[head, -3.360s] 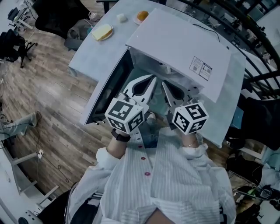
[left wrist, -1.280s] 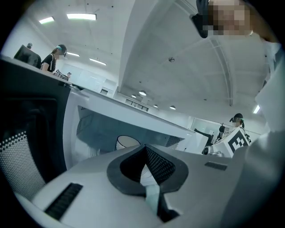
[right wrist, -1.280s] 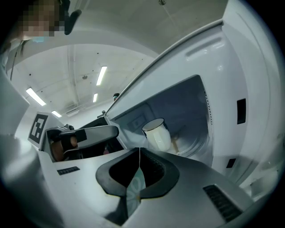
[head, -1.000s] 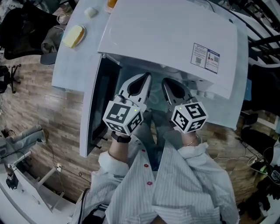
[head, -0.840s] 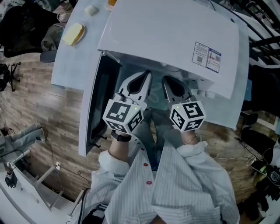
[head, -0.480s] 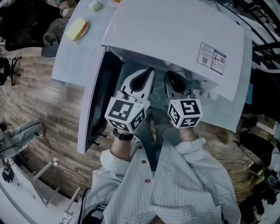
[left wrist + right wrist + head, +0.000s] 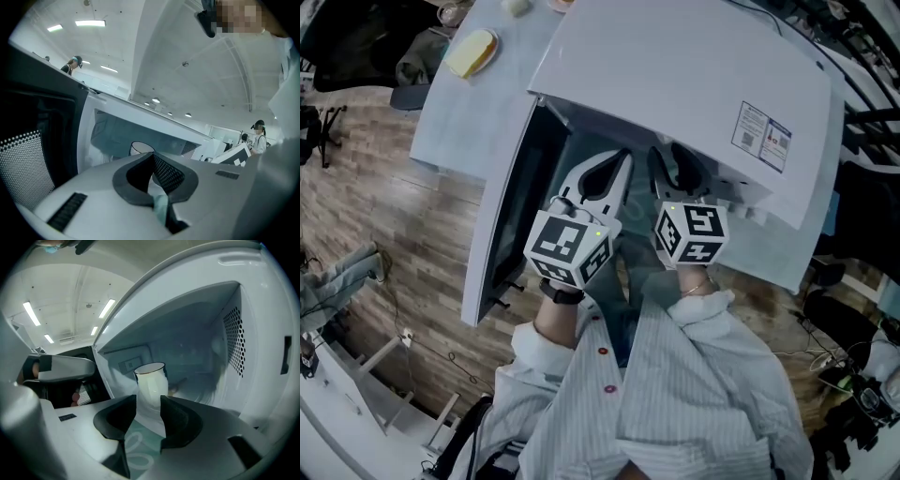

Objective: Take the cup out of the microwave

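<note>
Wooden floor (image 7: 384, 216) lies to the left in the head view; pale blue worktop (image 7: 455, 122) stands above it and carries the microwave (image 7: 675, 84). The microwave is white, with a printed label (image 7: 764, 136) on its top near the right edge; its door (image 7: 511, 220) is swung wide open to the left, dark window facing out.

My striped shirt (image 7: 703, 394) fills the lower frame; both marker cubes sit side by side at the mouth of the cavity, and both claws point into it.

Left claw (image 7: 153, 154): clenched, tips meeting, nothing between them; it hangs at the left of the opening, beside the door's inner edge.

Right claw (image 7: 148, 404): jaws opening and standing wide apart; the lower part of the cup (image 7: 151, 378) shows in the gap between them; I see no pad pressing on it, though whether either one brushes its side I cannot tell.

Cup: white with a thin dark rim, upright on the cavity floor inside the microwave, towards the back wall; the perforated side wall is to its right in the right gripper view.

A small plate (image 7: 472, 53) with a yellow piece of food sits at the far left of the worktop, well apart from the microwave.
</note>
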Demonstrator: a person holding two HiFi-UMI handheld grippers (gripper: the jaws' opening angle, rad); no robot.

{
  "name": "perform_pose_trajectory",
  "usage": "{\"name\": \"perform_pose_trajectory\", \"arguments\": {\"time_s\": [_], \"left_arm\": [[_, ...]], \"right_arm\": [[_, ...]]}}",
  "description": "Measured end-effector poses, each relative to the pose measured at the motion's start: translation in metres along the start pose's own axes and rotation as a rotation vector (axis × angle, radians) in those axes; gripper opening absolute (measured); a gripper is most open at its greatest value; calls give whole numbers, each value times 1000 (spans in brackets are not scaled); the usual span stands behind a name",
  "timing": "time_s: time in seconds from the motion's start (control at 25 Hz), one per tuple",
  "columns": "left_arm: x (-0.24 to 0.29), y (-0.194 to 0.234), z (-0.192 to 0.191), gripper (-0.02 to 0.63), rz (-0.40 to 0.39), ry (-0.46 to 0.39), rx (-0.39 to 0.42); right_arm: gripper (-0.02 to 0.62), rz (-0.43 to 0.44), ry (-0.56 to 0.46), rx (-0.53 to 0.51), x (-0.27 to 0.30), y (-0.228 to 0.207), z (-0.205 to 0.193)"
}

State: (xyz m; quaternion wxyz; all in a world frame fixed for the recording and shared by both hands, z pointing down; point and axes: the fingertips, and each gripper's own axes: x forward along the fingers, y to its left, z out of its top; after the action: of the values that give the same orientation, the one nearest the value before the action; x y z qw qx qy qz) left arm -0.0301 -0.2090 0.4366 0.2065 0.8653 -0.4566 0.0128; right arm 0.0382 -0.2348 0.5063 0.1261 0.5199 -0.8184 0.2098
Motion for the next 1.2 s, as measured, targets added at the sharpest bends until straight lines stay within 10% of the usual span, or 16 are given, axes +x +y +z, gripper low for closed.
{"name": "perform_pose_trajectory", "arguments": {"time_s": [1.2], "left_arm": [[-14, 20, 5, 9, 15, -5, -16]], "right_arm": [[101, -66, 5, -68, 27, -7, 3]]}}
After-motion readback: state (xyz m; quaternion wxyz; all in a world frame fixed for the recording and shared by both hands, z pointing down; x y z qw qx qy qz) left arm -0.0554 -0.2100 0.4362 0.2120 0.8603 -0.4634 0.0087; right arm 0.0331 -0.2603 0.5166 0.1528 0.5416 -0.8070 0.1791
